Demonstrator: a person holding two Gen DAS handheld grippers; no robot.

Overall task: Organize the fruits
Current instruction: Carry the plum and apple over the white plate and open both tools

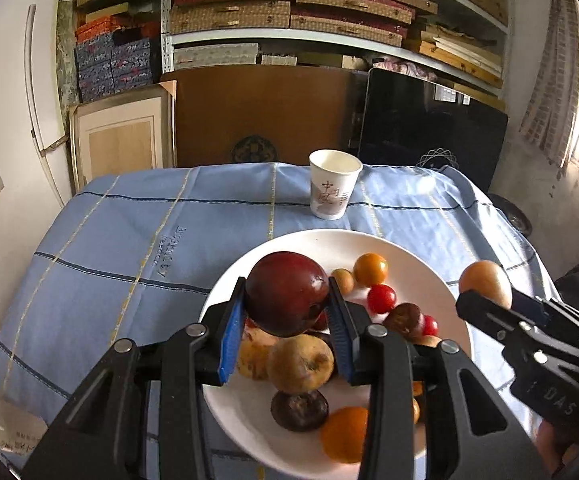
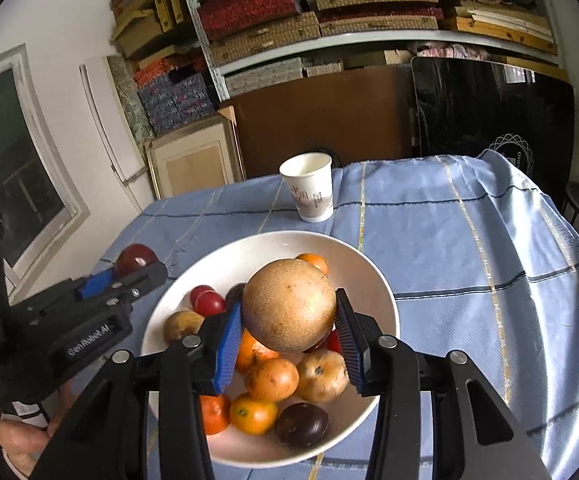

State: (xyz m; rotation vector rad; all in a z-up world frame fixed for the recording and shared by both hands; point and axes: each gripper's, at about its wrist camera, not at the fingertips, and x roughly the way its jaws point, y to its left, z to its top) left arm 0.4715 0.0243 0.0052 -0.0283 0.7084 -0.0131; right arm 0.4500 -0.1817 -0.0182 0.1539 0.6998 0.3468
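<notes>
My left gripper (image 1: 287,312) is clamped on a dark red apple (image 1: 287,294) and my right gripper (image 2: 289,330) on a tan pear-ish fruit (image 2: 289,310), both over the white bowl (image 2: 369,272), so a slip would probably scatter the pile.

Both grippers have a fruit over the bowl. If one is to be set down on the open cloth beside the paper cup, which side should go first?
Probably the right. The right gripper holds the tan round fruit, and bare blue cloth spreads on its side of the white bowl. The left gripper holds the dark red fruit.
</notes>
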